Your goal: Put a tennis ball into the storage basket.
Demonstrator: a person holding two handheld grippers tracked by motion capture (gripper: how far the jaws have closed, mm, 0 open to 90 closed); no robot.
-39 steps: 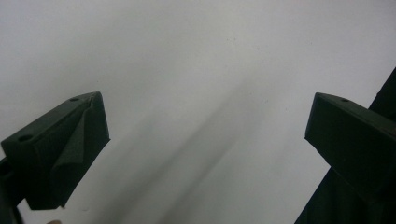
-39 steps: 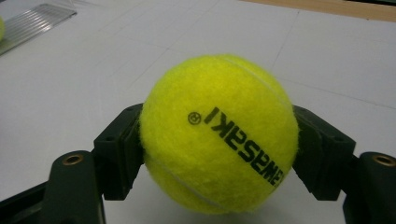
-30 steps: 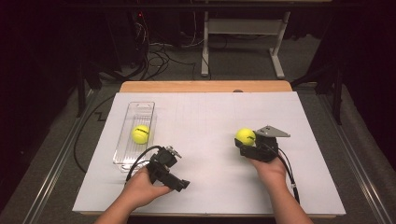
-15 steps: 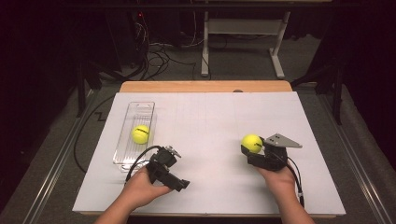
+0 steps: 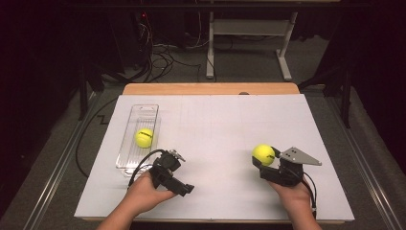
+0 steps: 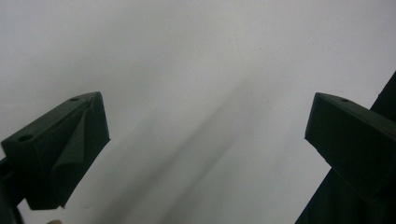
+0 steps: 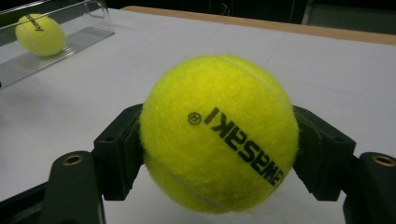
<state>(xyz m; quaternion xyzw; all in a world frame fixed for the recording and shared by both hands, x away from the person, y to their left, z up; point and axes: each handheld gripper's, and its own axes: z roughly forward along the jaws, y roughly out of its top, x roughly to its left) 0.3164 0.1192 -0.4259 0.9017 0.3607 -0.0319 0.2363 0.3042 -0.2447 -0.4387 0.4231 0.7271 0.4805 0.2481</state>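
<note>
My right gripper (image 5: 262,160) pinches a fuzzy yellow tennis ball (image 7: 218,133) above the white table (image 5: 215,124), while my left gripper (image 6: 205,140) stands spread.

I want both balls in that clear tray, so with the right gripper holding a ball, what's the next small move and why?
Probably carry the held tennis ball toward the clear tray. The right gripper is shut on it, lifted near the table's right side, while the tray with the other ball sits far off at the left. The left gripper is open and holds nothing.
</note>
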